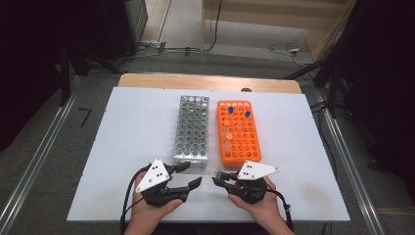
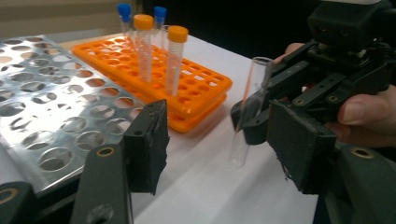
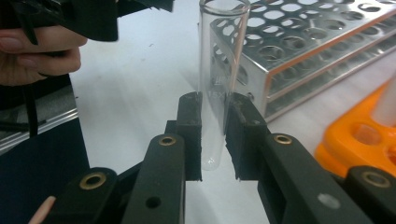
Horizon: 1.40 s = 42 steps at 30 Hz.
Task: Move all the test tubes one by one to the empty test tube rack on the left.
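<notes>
Glass gleams between the shut pads of the right claw [image 3: 214, 135], which grips a clear, uncapped test tube [image 3: 219, 79] upright above the white counter [image 1: 132, 127]. Left claw [image 2: 219, 144] stands half-open, empty, just beside it. A handover wants the tube square between those pads. Beyond stand the steel perforated rack [image 1: 192, 128] and the orange plastic rack [image 1: 239, 132]; the tube's markings are unreadable.

In the high view the glass tube [image 1: 209, 172] at the bench's near edge is a faint glint, too small to trace. In the right gripper view the pads of the right tongs [image 3: 214, 140] hide the tube's middle, its marking is blurred, and the orange rack [image 3: 359, 140] is cut off at the edge.
</notes>
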Each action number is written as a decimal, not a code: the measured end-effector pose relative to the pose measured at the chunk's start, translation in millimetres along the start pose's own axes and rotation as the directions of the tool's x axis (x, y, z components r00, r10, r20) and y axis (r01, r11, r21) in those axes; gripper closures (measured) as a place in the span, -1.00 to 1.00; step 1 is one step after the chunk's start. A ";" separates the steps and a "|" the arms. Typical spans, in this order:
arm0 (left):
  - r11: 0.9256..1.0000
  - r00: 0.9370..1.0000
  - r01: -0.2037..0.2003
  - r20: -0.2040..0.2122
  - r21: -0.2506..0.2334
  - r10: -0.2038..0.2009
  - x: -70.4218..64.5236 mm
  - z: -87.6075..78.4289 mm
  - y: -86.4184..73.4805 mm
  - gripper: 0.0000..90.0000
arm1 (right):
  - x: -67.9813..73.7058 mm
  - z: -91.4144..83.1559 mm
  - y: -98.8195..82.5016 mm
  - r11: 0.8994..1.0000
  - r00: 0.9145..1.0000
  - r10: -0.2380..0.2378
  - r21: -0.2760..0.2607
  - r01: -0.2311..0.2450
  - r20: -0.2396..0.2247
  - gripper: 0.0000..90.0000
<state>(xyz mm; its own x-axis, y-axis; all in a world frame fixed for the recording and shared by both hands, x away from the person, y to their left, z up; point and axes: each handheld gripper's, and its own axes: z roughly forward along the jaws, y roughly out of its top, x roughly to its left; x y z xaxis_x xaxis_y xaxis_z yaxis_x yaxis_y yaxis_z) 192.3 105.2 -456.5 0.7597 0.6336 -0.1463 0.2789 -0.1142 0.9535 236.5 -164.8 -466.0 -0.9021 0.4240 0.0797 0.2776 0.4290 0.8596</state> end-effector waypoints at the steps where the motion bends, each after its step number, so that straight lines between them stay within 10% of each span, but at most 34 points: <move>1: 1.000 1.000 0.000 0.008 0.001 0.000 -0.9 1.3 0.1 -0.09 | 0.0 0.0 0.0 1.000 1.000 0.000 0.000 0.000 0.000 0.65; 11: 1.000 0.998 -0.015 0.062 0.025 0.013 -12.2 15.1 1.8 0.19 | 15.0 12.0 4.3 0.999 0.999 -0.036 0.018 0.037 -0.033 0.65; 32: 0.998 0.998 -0.048 0.038 0.035 0.047 -18.9 18.2 3.6 0.70 | 24.0 17.4 6.5 0.998 0.996 -0.062 0.011 0.063 -0.065 0.63; 42: 1.000 1.000 -0.018 0.015 0.019 0.018 -11.8 11.9 7.5 0.70 | 11.5 -1.8 2.0 0.999 0.997 -0.049 -0.002 0.049 -0.060 0.12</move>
<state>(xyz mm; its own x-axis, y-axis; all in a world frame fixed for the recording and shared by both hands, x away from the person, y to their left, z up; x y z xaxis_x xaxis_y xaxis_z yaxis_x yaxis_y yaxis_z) 192.4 87.7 -450.8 0.7731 0.6201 -0.1332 0.2762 -0.1401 0.9508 226.1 -160.5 -462.4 -0.9330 0.3536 0.0677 0.2324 0.4481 0.8632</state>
